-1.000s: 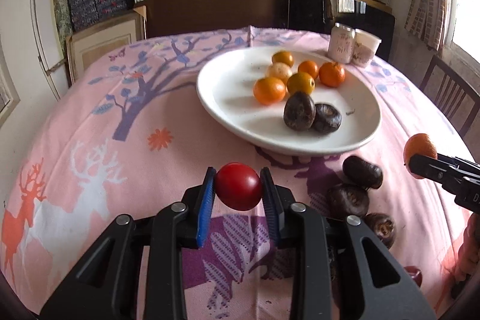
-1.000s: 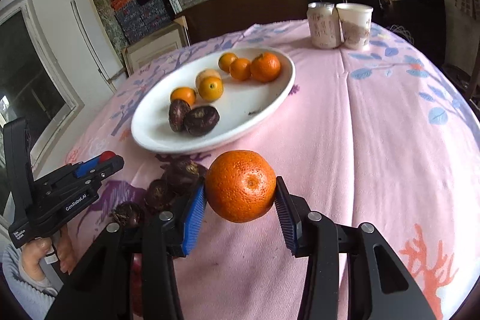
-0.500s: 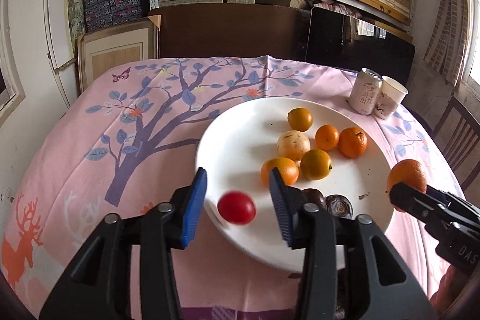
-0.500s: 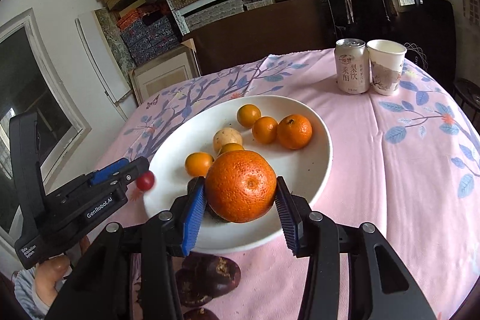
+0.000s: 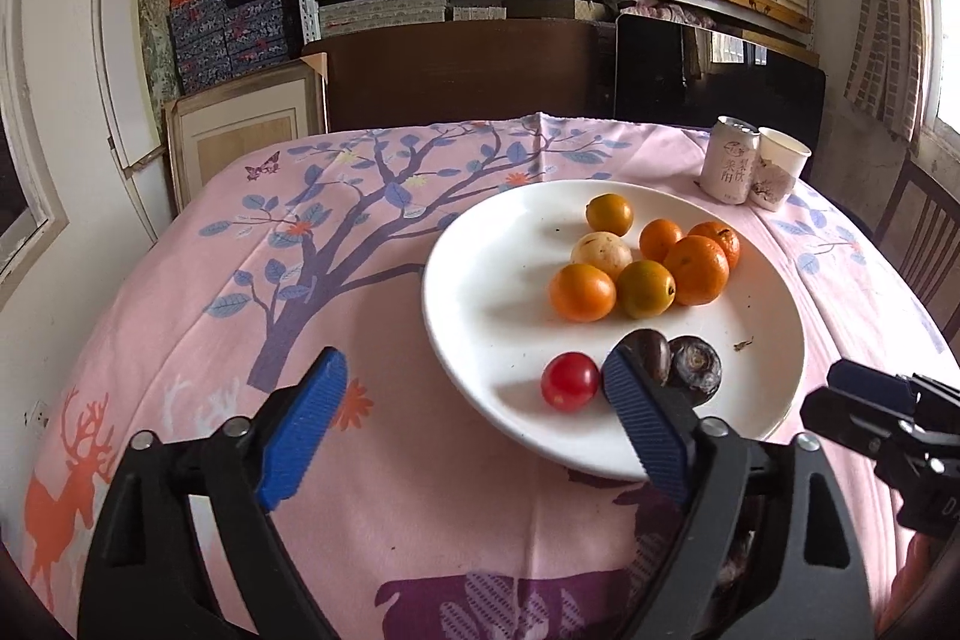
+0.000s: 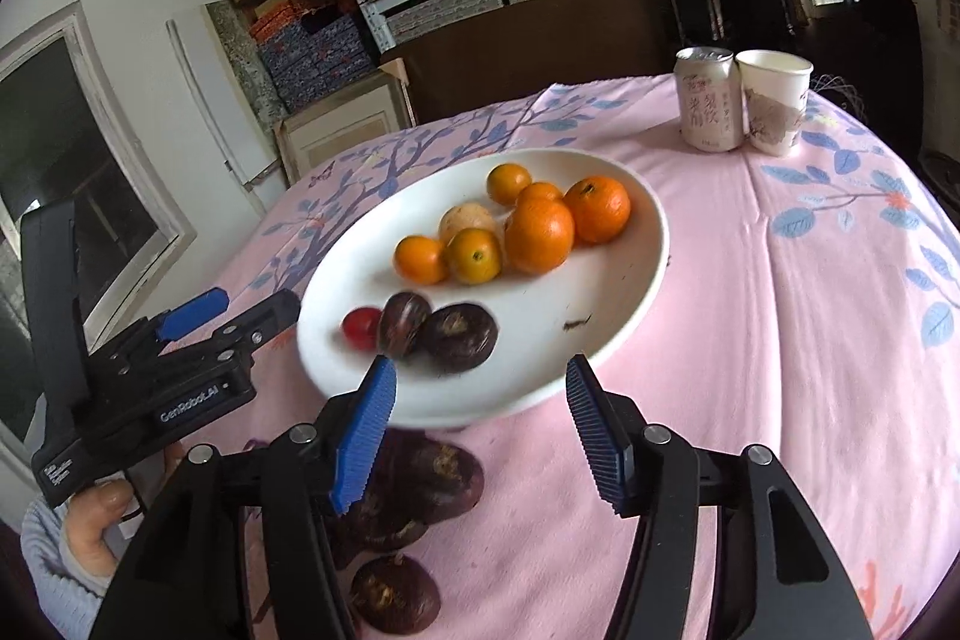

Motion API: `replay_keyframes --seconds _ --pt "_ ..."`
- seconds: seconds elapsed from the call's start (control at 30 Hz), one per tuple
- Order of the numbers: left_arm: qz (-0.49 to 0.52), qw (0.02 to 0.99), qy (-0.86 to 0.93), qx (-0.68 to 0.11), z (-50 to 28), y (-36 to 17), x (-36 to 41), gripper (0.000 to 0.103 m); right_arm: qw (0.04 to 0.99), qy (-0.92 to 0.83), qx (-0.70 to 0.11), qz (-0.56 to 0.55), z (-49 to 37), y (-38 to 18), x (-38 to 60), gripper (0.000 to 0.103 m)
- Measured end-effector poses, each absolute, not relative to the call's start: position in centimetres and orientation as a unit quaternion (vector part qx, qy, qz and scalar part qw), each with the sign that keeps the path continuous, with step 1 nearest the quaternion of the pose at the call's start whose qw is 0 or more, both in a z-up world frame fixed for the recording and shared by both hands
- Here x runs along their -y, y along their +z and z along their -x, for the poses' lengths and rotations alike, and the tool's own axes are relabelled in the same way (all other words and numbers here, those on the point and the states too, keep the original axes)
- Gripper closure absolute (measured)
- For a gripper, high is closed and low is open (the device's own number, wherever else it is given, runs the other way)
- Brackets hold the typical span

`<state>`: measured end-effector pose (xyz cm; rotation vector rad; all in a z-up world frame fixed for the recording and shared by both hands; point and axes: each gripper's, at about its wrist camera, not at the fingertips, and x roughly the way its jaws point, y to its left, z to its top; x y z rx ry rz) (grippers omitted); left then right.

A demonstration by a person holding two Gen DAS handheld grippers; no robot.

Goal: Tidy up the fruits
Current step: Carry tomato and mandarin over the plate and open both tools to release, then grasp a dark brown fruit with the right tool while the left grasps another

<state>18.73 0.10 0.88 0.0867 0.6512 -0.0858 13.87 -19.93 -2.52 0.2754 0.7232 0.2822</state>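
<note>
Dark fruits (image 6: 414, 484) still lying on the pink cloth (image 6: 810, 340), just under and a bit left of the right gripper (image 6: 480, 424), pads wide apart and holding nothing. Sitting farther off, the white plate (image 6: 648, 244) with the oranges (image 6: 540, 232). Left gripper (image 5: 474, 424) also gaping, empty, hanging by the red tomato (image 5: 569, 381) on the plate's near edge. Right side looking closer to the dark fruits.

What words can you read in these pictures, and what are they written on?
"GenRobot.AI": on the side of the left gripper.
"米" and "饮": among the large Chinese characters on the drink can; the others are unclear.
Small white print low on the left gripper's handle: too blurred to read.
</note>
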Motion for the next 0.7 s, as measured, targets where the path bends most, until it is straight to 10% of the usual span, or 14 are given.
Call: replay_keyframes --seconds 0.7 --pt "-0.007 0.944 -0.024 -0.33 -14.5 0.2 -3.4 0.005 0.833 0.197 -0.453 -0.248 -14.4 -7.0 18.9 0.049"
